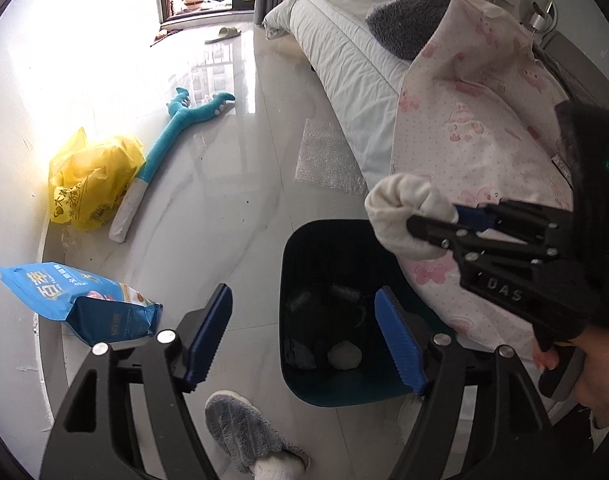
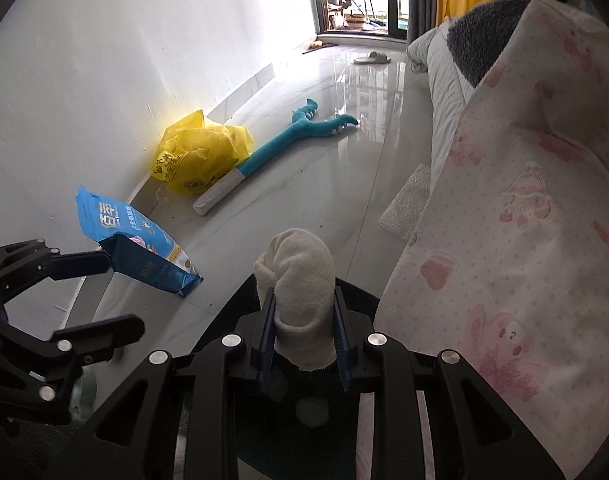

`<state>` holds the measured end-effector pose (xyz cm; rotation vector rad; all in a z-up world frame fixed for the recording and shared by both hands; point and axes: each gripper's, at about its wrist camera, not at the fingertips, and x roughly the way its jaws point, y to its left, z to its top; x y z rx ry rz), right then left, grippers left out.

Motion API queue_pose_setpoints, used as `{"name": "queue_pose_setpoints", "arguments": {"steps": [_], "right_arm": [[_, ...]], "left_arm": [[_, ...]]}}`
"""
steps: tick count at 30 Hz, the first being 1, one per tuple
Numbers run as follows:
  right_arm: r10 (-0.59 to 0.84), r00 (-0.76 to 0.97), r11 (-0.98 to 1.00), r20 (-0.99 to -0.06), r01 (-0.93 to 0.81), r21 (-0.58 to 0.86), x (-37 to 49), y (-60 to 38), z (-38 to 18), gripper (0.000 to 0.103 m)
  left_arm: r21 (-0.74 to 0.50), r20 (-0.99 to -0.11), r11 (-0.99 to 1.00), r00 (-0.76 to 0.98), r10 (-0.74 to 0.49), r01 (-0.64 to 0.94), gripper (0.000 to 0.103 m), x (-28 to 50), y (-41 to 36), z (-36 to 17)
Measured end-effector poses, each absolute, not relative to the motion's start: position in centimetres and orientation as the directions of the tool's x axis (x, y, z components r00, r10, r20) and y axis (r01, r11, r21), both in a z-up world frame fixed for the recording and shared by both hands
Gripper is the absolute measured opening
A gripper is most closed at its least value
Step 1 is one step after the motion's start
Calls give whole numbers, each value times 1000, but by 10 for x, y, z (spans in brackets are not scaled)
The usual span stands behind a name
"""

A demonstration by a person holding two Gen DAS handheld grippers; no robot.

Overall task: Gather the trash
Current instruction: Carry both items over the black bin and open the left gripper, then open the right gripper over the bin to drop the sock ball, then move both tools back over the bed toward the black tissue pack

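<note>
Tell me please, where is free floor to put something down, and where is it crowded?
Bare floor lies between the teal plush toy and the bubble wrap beside the bed, running toward the balcony door. Crowded: the wall side, with yellow bag and blue packet; and around the bin, where the right tool holds a white cloth.

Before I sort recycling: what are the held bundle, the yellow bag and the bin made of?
Bundle: cream terry-like cloth, nubby weave. Yellow bag: thin plastic film, crinkled, translucent. Bin: dark, smooth-walled, probably plastic; hard to confirm.
</note>
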<state>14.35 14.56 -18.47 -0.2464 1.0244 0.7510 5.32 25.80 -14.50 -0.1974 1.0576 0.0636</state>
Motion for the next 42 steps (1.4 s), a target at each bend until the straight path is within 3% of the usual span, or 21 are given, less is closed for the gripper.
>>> {"name": "queue_pose_setpoints", "arguments": {"steps": [11,21,23,25,26,29,34,42], "right_arm": [[361,193,749,-913,-643,160,140,158,-238,26],[291,156,741,-944,-661,119,130,156,-253,28],[288,151,734,-946,-669,117,127,155,-252,32],[292,156,731,-943,-672,115,125,153,-248,47],[298,161,731,-941,-673,117,124,152,-245,50],[323,161,721,-933,-680,132,121,147,-235,52],[393,182,699,-902,-696,164,115,135,-207,66],[490,282,685,-825,-710,163,117,102,-153,79]], "left_arm": [[-192,-740,965,672,-25,-176,77,43,272,-101],[-196,-619,963,785,24,-184,80,39,265,-66],[-201,-592,963,805,27,-180,80,38,262,-60],[-197,-562,964,826,39,-179,81,39,257,-51],[-200,-550,963,834,41,-179,81,40,255,-47],[-235,-515,958,857,19,-163,82,43,247,-37],[-202,-472,969,881,33,-145,85,50,225,-19],[-205,-424,970,905,32,-131,90,63,196,-3]]}}
